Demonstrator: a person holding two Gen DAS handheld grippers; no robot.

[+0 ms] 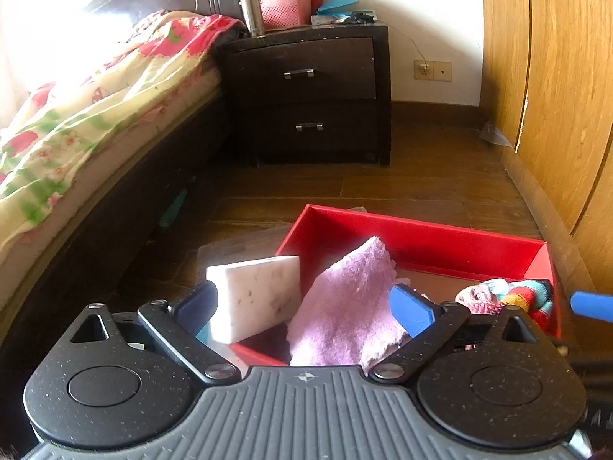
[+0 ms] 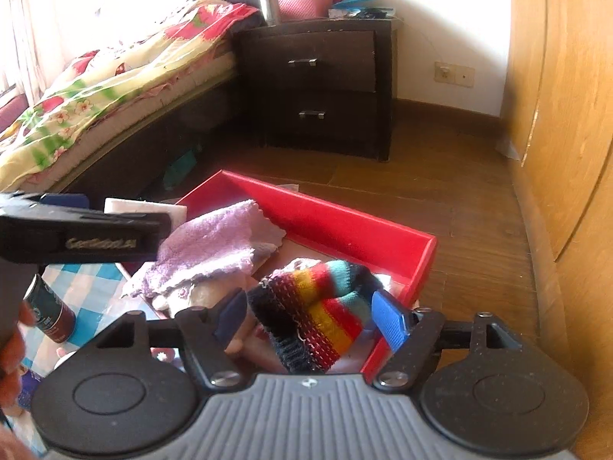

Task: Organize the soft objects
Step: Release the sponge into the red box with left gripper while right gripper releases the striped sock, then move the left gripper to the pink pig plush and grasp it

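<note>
Beside red box (image 2: 345, 226), can (image 2: 49, 312), right view only

The red box (image 2: 337, 226) lies open-topped on the wooden floor (image 2: 452, 176), so entry from above is free. Its far right part is bare, while the pink towel (image 2: 218, 241) fills the left part and the striped knit piece (image 2: 322, 310) the near part. A white block (image 1: 254, 299) leans at the box's left edge, just beside the towel. Left of the box the left gripper (image 2: 72, 230) crosses the approach; below it a dark can (image 2: 49, 310) stands on checked cloth (image 2: 88, 287). The bed (image 1: 76, 122) closes the left side, the nightstand (image 1: 306, 92) the far end, the wardrobe (image 1: 555, 96) the right. Bare floor lies open between box and nightstand.
</note>
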